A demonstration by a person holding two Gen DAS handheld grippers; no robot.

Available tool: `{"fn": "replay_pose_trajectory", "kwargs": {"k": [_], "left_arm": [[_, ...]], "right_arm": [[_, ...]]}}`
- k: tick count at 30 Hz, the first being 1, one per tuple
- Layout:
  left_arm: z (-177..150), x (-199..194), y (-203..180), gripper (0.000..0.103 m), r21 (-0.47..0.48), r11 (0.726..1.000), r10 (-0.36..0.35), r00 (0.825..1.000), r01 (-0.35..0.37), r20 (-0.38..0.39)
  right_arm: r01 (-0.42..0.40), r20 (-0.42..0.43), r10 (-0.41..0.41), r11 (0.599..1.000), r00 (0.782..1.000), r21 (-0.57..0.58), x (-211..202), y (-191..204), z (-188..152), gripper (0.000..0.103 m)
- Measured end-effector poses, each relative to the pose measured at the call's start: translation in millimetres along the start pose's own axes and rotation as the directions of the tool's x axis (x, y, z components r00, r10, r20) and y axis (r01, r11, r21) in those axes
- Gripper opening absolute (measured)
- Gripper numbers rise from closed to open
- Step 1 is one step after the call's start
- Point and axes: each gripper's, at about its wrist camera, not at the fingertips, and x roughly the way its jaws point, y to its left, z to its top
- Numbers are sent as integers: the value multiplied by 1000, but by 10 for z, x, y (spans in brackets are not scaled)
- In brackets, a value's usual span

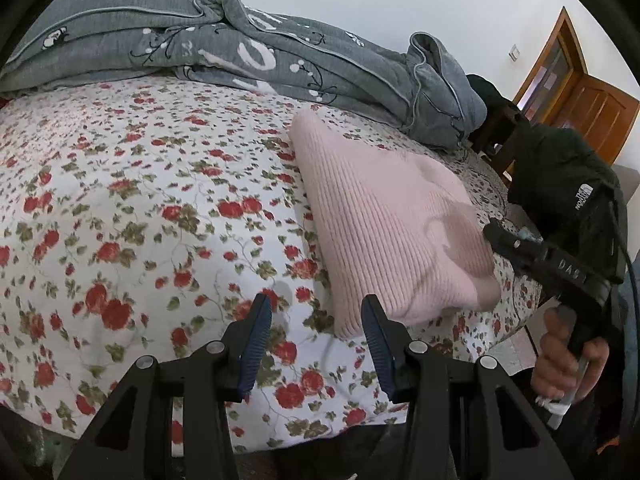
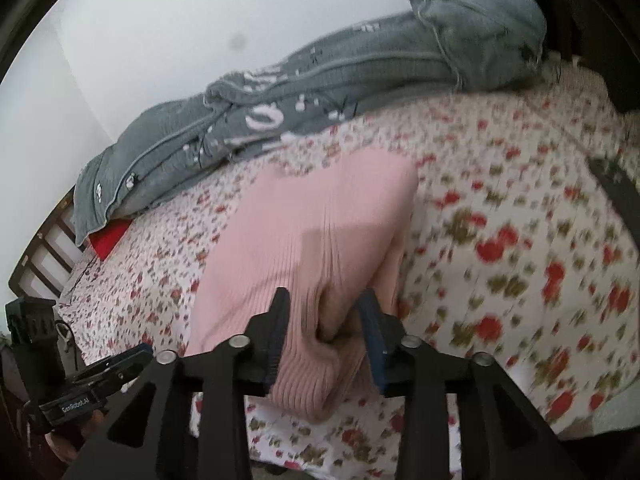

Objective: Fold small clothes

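Left gripper (image 1: 316, 332): nearest the left wrist camera, its two dark fingers stand apart with nothing between them, hovering over the flowered bed sheet (image 1: 120, 208) close to the bed's near edge and just beside the sweater's near left corner.

Right gripper (image 2: 324, 332): in the right wrist view its fingers sit either side of a bunched fold at the sweater's near end. No earlier picture is given, and this view is blurred, so whether the pads press the knit or have let go cannot be told.

Pink sweater (image 1: 384, 224): a ribbed pink knit, lying on the sheet as a compact thick rectangle, running from the near edge of the bed towards the far side, right of the bed's middle in the left wrist view. No sleeve sticks out. The long sides look straight and doubled over.

Near end of the sweater (image 2: 320, 364): rounded and puckered where the right gripper meets it, hanging slightly past the bed's near edge.

Grey quilt (image 1: 248, 56): rumpled along the far edge of the bed, well apart from the sweater.

Person's hand (image 1: 568, 364): at the right, holding the handle of the right gripper.

Done so far, as a judgement: the sweater appears folded into its final packet.

Left to do, as a judgement: free the near end, smooth the pucker, perhaps square the packet on the sheet. No other small garment to fold is in view.
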Motion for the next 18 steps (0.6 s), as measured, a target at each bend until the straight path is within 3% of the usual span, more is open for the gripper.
{"fn": "replay_pose_trajectory", "kwargs": {"k": [2,7,9,10,13,15,18], "left_arm": [[77,36,1,45,-3,1000,5,1000,-5,1],[302,133,-82,45,13,1000,5,1000,-6,16],[384,183,-135,45,31,999,6,1000,-7,18],[423,210,-162,45,42,999,8,1000,-9,19],[533,291,-217,45,60,998,8,1000,-10,24],[609,370,-250,45,60,998,1,1000,-2,23],[721,513,-317,45,67,998,8,1000,-9,13]], "right_arm": [[2,7,-2,1000,1000,3,64,-13,95,46],[33,-33,-31,999,999,40,435,-83,249,45],[58,-15,-58,998,998,-18,490,-27,273,17],[55,1,-55,997,998,-61,479,3,287,10],[40,76,-39,999,996,-21,366,-166,339,9],[36,36,-37,999,999,23,473,-292,306,9],[71,8,-70,996,997,-49,583,-265,208,10]]}}
